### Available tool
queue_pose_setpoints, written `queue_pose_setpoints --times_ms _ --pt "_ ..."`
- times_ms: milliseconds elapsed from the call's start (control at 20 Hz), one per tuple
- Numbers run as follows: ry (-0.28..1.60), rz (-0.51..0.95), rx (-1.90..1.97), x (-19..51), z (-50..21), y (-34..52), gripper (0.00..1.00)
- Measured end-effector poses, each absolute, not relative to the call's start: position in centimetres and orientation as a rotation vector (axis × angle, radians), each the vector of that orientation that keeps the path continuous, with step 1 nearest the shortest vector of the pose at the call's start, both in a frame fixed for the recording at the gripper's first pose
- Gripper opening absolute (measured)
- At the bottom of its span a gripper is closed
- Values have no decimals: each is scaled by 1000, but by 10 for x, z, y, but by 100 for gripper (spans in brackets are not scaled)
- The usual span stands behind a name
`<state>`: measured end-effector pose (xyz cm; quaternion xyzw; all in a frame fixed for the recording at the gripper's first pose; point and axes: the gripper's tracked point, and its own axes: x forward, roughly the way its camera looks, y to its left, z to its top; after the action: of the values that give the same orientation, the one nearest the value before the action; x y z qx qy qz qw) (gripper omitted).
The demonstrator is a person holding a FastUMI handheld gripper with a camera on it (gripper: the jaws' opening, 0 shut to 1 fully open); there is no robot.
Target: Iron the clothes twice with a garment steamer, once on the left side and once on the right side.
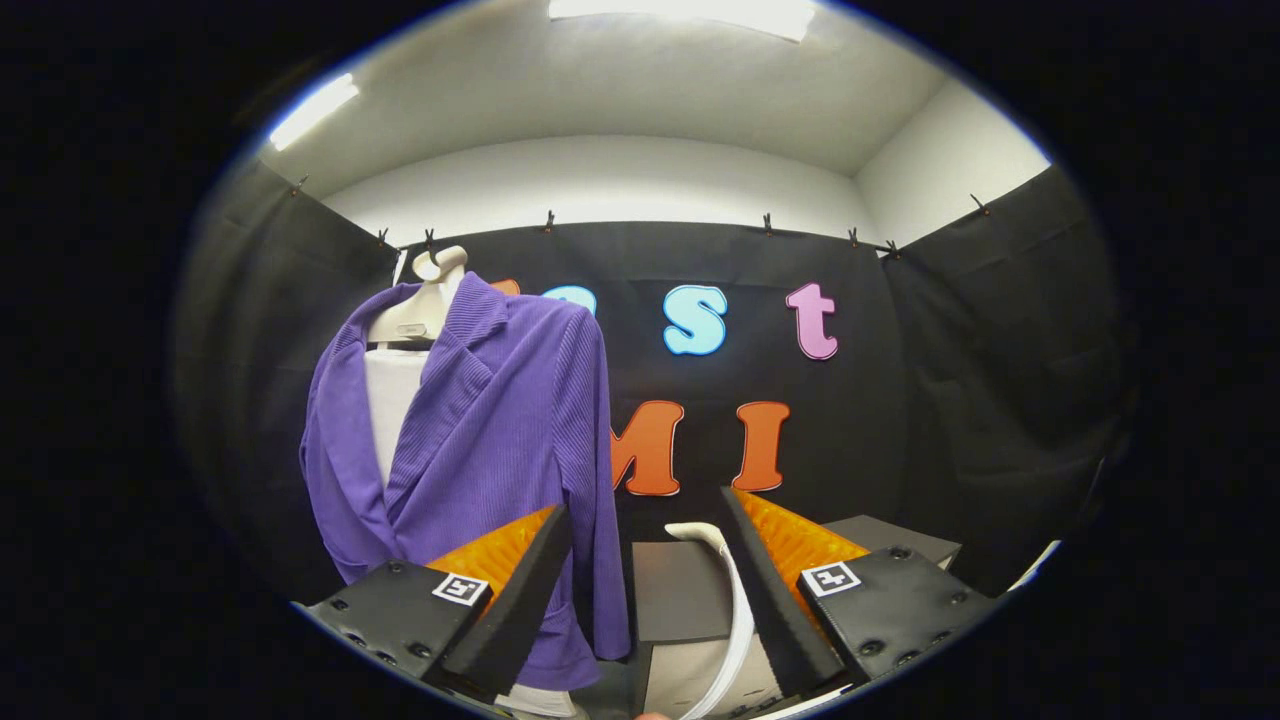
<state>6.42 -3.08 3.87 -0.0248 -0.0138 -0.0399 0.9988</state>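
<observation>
Room: a booth hung with black cloth (950, 400) on three sides, the cloth clipped along a line near the top; above it stand white walls and a white ceiling with two bright light panels (312, 108).
Surface: low, beyond the fingers, sit dark grey box-like blocks (680, 590), one between the fingers and another further right behind the right finger; what they rest on cannot be told.
Garment: a purple ribbed jacket (500, 440) hangs on a pale mannequin form (425, 300) at the left of the booth, open at the front over a white panel; its hem drops behind and just beyond the left finger.
Steamer: a white curved piece (735, 610), likely the handle of the garment steamer, rises between the fingers, close against the inner face of the right finger; its lower body is mostly hidden.
Gripper: the gripper (640, 600) is spread wide, its black fingers (515, 600) with orange ribbed sides set well apart; whether the right finger touches the white piece cannot be told, and the left finger is clear of it, so nothing is gripped.
Edges: the jacket's right sleeve hangs just beside the left fingertip.
Open room: the middle and right of the booth, ahead of the fingers up to the back cloth, lie open.
</observation>
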Motion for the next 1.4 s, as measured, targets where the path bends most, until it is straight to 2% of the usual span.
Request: queue_pose_setpoints --times_ms 350,550,950,1200,1400 --pt "-41 -77 -63 106 65 -71 98" --pt "15 -104 -85 145 67 -109 98" --pt "295 -133 -124 266 7 -170 99" --pt "423 -41 -146 328 -47 -158 99" --pt "515 -10 -104 350 -85 -152 99"
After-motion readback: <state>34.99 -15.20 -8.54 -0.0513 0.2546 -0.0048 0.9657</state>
